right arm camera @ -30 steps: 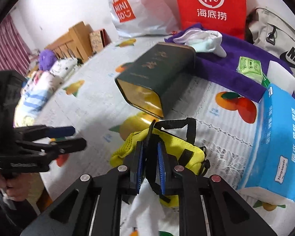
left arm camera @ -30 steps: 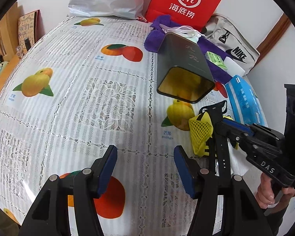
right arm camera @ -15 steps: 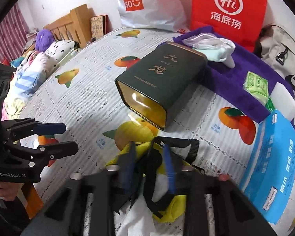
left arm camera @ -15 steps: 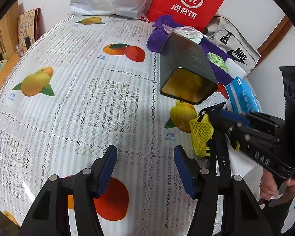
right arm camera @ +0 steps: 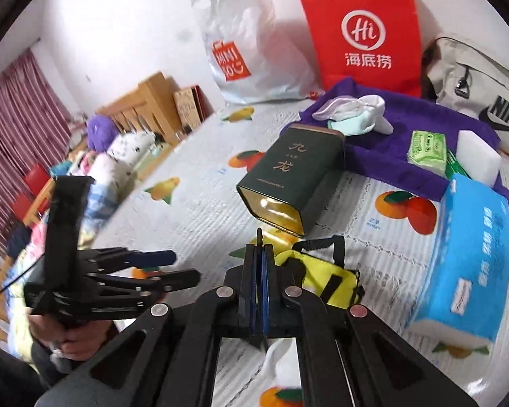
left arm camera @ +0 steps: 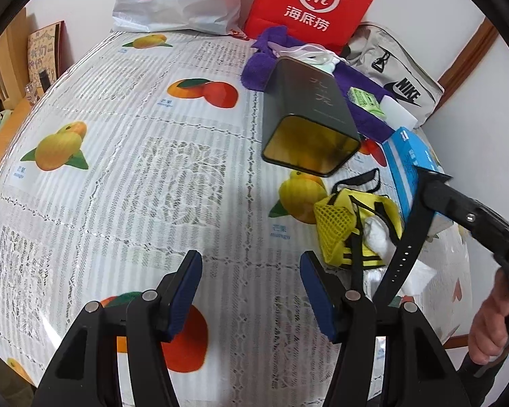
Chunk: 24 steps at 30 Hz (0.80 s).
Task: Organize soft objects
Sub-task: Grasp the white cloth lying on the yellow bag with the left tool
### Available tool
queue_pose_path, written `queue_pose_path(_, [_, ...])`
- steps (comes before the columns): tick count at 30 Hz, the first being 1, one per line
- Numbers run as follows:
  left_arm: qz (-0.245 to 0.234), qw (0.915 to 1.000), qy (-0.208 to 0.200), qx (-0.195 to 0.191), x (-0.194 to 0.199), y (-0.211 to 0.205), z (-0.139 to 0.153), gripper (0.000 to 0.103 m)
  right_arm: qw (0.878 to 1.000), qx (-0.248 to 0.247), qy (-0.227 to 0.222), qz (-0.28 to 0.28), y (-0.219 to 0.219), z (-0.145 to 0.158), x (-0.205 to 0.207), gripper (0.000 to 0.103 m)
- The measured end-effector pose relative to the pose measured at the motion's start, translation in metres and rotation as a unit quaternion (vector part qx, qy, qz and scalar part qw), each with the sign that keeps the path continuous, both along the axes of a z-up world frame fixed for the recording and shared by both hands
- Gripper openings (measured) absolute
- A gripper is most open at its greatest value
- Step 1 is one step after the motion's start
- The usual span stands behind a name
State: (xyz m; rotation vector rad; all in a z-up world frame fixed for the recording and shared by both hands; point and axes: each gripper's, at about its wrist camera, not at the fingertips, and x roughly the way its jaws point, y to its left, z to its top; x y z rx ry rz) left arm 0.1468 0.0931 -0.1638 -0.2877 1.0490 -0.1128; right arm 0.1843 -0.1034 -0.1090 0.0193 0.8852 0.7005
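Tablecloth (left arm camera: 125, 183) (fruit print) carries a green tin (left arm camera: 308, 125); left fingers (left arm camera: 186, 291) spread, right fingers (right arm camera: 258, 278) pinching a black strap (left arm camera: 402, 251).

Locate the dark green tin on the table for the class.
The dark green tin lies on its side on the table's right half in the left wrist view, open mouth toward the cameras, between the purple towel behind and the yellow pouch in front.
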Motion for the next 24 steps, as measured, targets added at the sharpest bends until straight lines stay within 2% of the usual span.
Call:
queue_pose_path(8, [-0.031,0.9994,-0.018,-0.003,-0.01,-0.027,0.013,0.058,0.999,0.026,-0.027,-0.019,-0.039,0.022,-0.042,0.002])
queue_pose_path(16, [-0.097,0.9941,-0.048,-0.003,-0.012,-0.08,0.023,0.058,0.995,0.003,-0.044,-0.09,-0.099,0.021,-0.062,0.003])
queue_pose_path(19, [-0.117,0.9915,-0.056,0.011,-0.008,-0.098,0.022,0.058,0.993,-0.002,-0.041,-0.11,-0.116,0.014,-0.062,0.002])
queue_pose_path(24, [-0.131,0.9861,-0.065,0.078,0.005,-0.121,0.016,0.058,0.991,0.007,-0.025,-0.134,-0.142,0.001,-0.053,0.003])
